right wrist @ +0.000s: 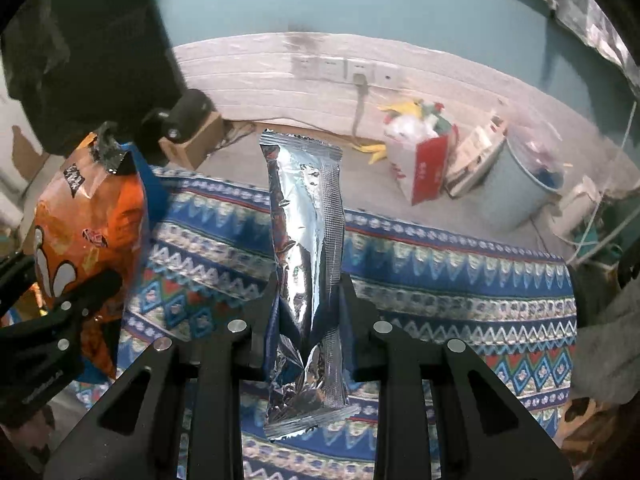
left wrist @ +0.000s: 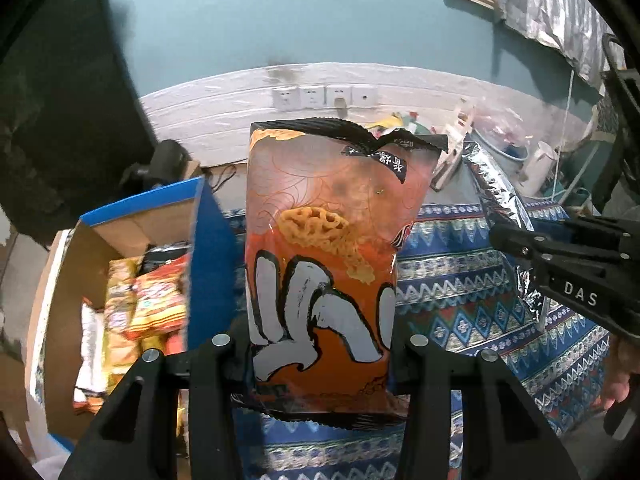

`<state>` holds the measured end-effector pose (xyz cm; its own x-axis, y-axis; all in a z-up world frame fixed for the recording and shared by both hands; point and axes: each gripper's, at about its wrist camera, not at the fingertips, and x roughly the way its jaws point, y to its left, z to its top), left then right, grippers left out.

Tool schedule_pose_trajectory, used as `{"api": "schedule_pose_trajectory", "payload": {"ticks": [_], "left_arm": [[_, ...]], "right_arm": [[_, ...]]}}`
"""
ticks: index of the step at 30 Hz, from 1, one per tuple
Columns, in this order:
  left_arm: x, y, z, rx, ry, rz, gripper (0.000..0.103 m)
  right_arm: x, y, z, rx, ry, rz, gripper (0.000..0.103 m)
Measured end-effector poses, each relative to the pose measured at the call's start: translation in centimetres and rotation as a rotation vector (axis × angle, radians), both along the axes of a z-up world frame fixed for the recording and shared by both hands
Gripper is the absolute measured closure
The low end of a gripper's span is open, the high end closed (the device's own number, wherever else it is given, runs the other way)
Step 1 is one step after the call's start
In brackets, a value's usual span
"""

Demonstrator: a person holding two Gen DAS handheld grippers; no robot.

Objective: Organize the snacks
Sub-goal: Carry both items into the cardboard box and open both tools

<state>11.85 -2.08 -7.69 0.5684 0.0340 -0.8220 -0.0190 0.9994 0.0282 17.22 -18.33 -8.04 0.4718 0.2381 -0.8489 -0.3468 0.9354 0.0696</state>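
"das" on right gripper (left wrist: 516, 240), silver packet (right wrist: 308, 264)

Your right gripper (right wrist: 308, 320) clamps a silver foil packet (right wrist: 306, 248) upright above the patterned blue cloth (right wrist: 440, 280); at the left edge, your left gripper (right wrist: 60, 304) holds an orange snack bag (right wrist: 92, 220)

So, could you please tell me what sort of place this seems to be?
Probably a lived-in room at home: a patterned cloth covers the surface, wall sockets line the teal wall, and a cardboard box holds snack packets.
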Motion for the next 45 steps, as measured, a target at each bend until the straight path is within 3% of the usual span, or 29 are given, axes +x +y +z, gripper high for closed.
{"api": "schedule_pose_trajectory", "payload": {"ticks": [7, 22, 31, 41, 45], "left_arm": [[-1.4, 4.4, 1.6, -0.065, -0.011, 0.074, 0.057], [-4.7, 12.5, 2.8, -0.081, -0.047, 0.213, 0.057], [-6.7, 18.1, 1.9, -0.091, -0.029, 0.334, 0.057], [-7.4, 21.4, 0.4, -0.112, 0.013, 0.414, 0.056], [-7.2, 21.8, -0.3, -0.113, 0.046, 0.431, 0.048]], "right_arm": [[-1.3, 4.1, 1.2, 0.016, -0.009, 0.073, 0.079], [-2.4, 14.0, 3.3, 0.071, -0.014, 0.21, 0.079], [-3.0, 19.7, 3.3, 0.09, -0.001, 0.285, 0.079], [-3.1, 24.4, 2.4, 0.109, 0.047, 0.338, 0.079], [-3.2, 25.5, 1.8, 0.117, 0.078, 0.349, 0.079]]}}
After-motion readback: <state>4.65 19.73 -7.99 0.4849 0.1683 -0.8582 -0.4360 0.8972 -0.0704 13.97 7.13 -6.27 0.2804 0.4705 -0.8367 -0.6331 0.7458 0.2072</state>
